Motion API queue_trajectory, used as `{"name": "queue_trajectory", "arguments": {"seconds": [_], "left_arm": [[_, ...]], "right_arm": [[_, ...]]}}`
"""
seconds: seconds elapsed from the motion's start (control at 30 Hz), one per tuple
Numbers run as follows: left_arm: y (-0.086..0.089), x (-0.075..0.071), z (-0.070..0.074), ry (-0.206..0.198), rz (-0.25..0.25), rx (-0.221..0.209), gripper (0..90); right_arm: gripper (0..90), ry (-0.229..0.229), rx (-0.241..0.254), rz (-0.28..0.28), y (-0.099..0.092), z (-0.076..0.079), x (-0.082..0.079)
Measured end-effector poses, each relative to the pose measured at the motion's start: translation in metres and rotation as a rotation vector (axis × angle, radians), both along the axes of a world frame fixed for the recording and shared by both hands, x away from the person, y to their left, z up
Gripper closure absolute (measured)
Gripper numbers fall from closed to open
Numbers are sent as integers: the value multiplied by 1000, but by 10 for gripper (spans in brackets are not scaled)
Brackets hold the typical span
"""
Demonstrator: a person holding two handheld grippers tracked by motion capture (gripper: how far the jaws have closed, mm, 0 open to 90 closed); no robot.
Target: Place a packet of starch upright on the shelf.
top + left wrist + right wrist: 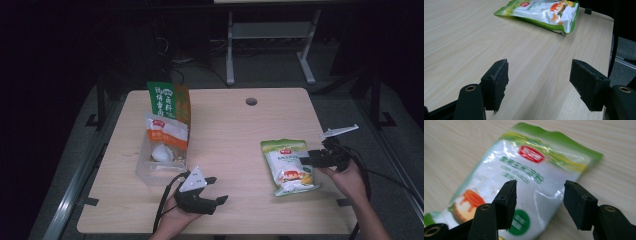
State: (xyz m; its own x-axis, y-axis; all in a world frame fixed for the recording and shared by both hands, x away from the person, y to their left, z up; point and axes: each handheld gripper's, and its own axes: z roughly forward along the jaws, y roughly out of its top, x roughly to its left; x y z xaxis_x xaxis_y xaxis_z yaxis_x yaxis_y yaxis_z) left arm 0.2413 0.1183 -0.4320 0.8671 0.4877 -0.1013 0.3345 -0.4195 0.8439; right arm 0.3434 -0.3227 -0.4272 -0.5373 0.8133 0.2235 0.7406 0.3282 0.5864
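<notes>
We judge the green pouch (524, 185) soft, light, slippery; right tool (539, 202) gapes over it, best pinched at its edge seam.

Pale wood-grain table top (461, 37), smooth and matt, green-and-white snack pouch (524, 182) of glossy plastic film (bright glare across its face), clear plastic bin (150, 172), shiny bags (167, 107) standing in it, matt black pads (507, 202), rough-edged on the left gripper (539, 85)

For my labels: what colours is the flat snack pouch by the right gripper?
The snack pouch is white with green edges and a red logo; clearest in the right gripper view.
</notes>
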Motion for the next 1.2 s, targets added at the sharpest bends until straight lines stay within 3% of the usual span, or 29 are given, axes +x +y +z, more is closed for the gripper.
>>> {"name": "queue_trajectory", "arguments": {"seconds": [0.17, 0.37, 0.5, 0.67, 0.77, 0.83, 1.0, 1.2], "left_arm": [[-2, 0, -1, -1, -5, 0, 306], [-4, 0, -3, 4, -8, 4, 306], [-6, 0, -3, 4, -11, 7, 306], [-8, 0, -4, 6, -14, 12, 306], [-9, 1, -5, 6, -15, 11, 306], [-9, 1, -5, 10, -13, 7, 306], [-11, 3, -6, 19, -15, 5, 305], [-16, 1, -7, 24, -23, 9, 304]], "right_arm": [[474, 29, 6, -37, -15, -13, -3], [556, 70, 106, -72, -25, -23, -5], [585, 71, 120, -71, -25, -25, -5], [700, 99, 168, -69, -25, -30, -5], [819, 121, 222, -75, -25, -34, -6], [879, 118, 213, -67, -24, -33, -8], [891, 114, 192, -61, -22, -28, -15], [887, 137, 228, -44, -25, -30, -24]]}}
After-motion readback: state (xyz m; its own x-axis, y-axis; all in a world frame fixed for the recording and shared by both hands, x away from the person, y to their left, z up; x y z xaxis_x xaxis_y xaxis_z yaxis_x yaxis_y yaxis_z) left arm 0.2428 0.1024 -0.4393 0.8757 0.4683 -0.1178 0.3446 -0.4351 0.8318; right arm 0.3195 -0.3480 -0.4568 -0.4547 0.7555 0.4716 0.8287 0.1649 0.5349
